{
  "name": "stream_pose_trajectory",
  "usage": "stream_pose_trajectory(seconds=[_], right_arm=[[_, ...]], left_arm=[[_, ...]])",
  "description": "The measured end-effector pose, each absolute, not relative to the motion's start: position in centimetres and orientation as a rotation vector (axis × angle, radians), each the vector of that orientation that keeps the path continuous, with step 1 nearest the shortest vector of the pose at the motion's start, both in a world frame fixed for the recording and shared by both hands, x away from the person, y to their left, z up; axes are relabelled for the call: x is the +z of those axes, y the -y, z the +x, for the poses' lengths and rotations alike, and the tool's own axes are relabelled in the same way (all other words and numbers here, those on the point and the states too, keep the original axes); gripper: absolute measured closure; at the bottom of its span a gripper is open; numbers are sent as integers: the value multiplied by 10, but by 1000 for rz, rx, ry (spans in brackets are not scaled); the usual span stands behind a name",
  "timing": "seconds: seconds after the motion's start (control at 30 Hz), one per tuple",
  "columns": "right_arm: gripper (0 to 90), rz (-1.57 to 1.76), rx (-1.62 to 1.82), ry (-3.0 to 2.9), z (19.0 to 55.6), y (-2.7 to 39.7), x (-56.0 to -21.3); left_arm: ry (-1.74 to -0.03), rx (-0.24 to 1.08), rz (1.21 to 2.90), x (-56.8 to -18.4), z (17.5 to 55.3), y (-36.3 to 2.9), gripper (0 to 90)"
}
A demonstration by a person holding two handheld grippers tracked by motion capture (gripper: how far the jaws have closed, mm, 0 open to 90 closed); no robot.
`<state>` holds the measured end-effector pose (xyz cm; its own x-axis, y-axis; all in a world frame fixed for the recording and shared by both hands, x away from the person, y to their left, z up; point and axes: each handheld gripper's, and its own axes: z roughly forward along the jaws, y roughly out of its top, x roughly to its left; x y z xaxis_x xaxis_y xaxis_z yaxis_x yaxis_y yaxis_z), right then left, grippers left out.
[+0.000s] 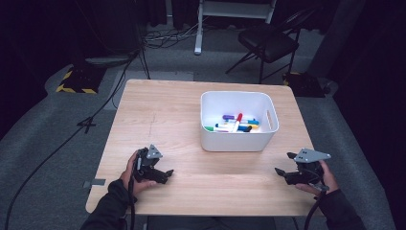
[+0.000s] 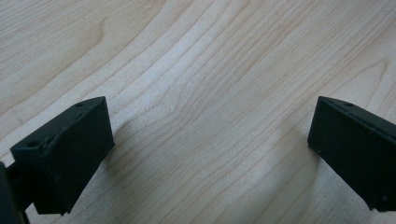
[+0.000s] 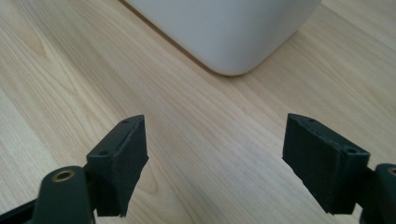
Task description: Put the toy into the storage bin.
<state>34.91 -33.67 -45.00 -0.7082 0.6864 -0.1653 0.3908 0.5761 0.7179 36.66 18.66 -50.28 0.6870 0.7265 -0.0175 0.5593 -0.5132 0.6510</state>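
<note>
A dark room with black drapes, a folding chair (image 1: 268, 40) and loose cables (image 1: 163, 36) on a grey floor surrounds a pale wooden table (image 1: 158, 115). On the table, right of centre, stands a white bin (image 1: 238, 142) with rounded corners and a handle slot in its right wall. Inside it lie coloured markers (image 1: 235, 123), heaped loosely toward the near side, one with a red cap across the top of the pile.

The left gripper (image 1: 165, 175) rests low over the near left part of the table, well apart from the bin; its own view shows the jaws spread wide over bare wood grain, holding nothing. The right gripper (image 1: 282, 172) sits at the near right, jaws likewise wide apart and empty, angled toward the bin's near right corner (image 3: 229, 56), which looms close ahead in its view.

Judged from here, the markers are the likely target, and the risks lie in the bin. Its walls are tall, so a gripper coming in low could strike the rim and push or tip the light container. The markers overlap, so a closing pinch may catch two at once or roll one aside, and a round barrel could slip out of flat pads if gripped off-centre.
</note>
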Motion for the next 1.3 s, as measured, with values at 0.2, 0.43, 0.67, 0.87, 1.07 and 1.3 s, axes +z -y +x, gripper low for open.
stream_pose_trajectory(seconds=[0.2,0.43,0.67,0.87,1.07,1.3], right_arm=[[219,897,901,-2394,345,344,-463],[209,916,868,-2397,340,355,-480],[199,995,905,-2379,332,369,-494],[173,1094,1013,-2340,325,385,-502],[159,1149,1025,-2299,323,389,-504],[159,1153,1025,-2299,323,389,-504]], left_arm=[[-981,340,2259,-503,367,-187,3],[-981,340,2259,-503,367,-187,3],[-980,338,2260,-503,367,-187,2],[-979,338,2260,-503,367,-187,2],[-978,338,2260,-503,367,-187,2],[-981,337,2259,-503,367,-187,2]])
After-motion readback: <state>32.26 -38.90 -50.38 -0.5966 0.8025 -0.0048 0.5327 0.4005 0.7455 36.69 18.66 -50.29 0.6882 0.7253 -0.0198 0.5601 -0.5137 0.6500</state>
